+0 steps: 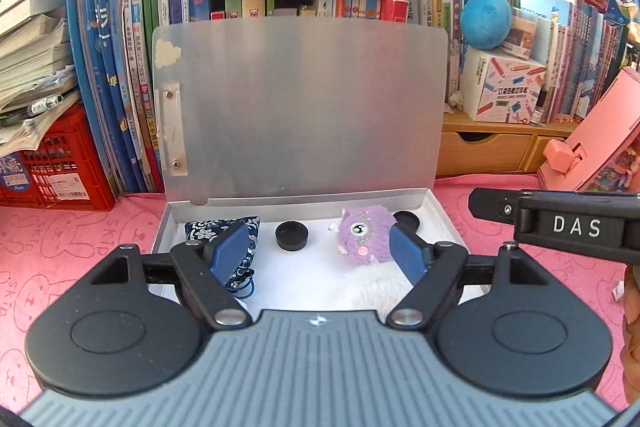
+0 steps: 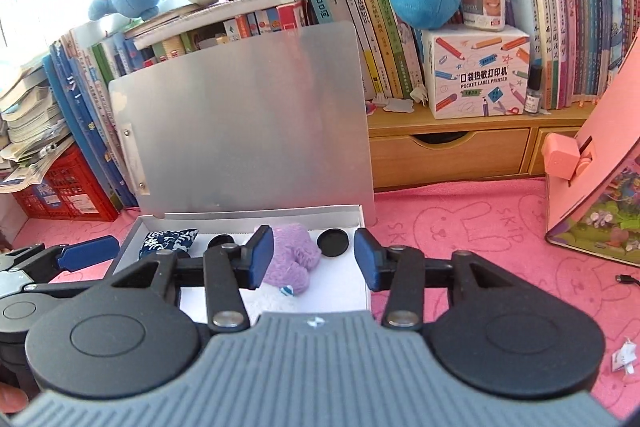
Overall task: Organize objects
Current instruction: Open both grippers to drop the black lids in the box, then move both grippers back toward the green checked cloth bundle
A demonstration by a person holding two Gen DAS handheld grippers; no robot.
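Observation:
A shallow white box lies on the pink cloth, its silver lid standing upright behind it. Inside it are a blue floral pouch at the left, a black round cap, a purple fuzzy plush and a second black cap at the right. White fluff lies at the box's near side. My left gripper hovers open above the box, nothing between its pads. My right gripper is open above the purple plush, not touching it. The right view also shows the pouch and both caps.
Upright books and plush toys fill the back. A red crate stands at the left, wooden drawers with a label printer box at the right, and a pink board stand at the far right. Paper scraps lie on the cloth.

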